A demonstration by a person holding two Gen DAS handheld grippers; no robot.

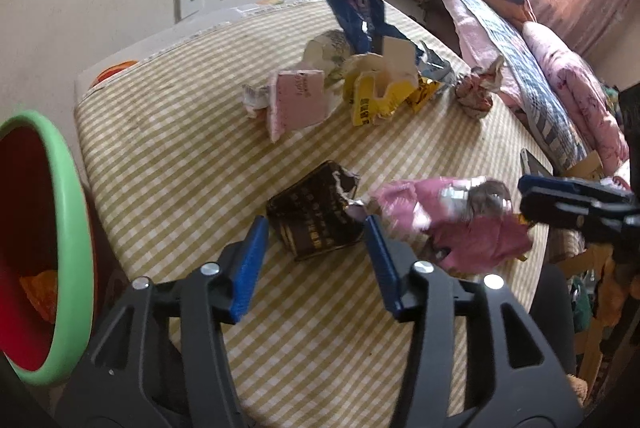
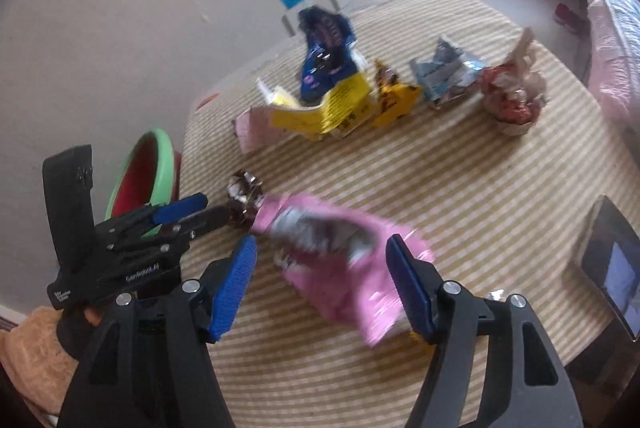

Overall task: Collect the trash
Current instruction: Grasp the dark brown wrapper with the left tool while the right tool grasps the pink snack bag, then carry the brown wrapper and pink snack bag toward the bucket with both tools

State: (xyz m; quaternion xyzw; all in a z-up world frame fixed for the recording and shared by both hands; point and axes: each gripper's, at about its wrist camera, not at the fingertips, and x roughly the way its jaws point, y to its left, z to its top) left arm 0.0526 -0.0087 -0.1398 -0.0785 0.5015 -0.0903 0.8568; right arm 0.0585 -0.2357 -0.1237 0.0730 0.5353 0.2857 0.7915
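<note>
Trash mostly uncollected: wrappers at 12 o'clock on table (image 1: 200, 155), both grippers (image 1: 316, 260) (image 2: 320, 284) gaping, empty; bin (image 1: 68, 187) at 9.

wrappers (image 1: 372, 87) on table (image 1: 168, 155), bin (image 1: 60, 228) at its left

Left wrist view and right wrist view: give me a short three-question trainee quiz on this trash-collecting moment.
1. True or false: the dark wrapper lies in front of the left gripper.
2. Which piece lies between the right gripper's fingers? A yellow box, B pink bag, C blue bag.
3. What colour is the bin's rim?

Key: 1 true, fingers apart, not pressing it. 2 B, the pink bag, not pinched. 3 green.
</note>
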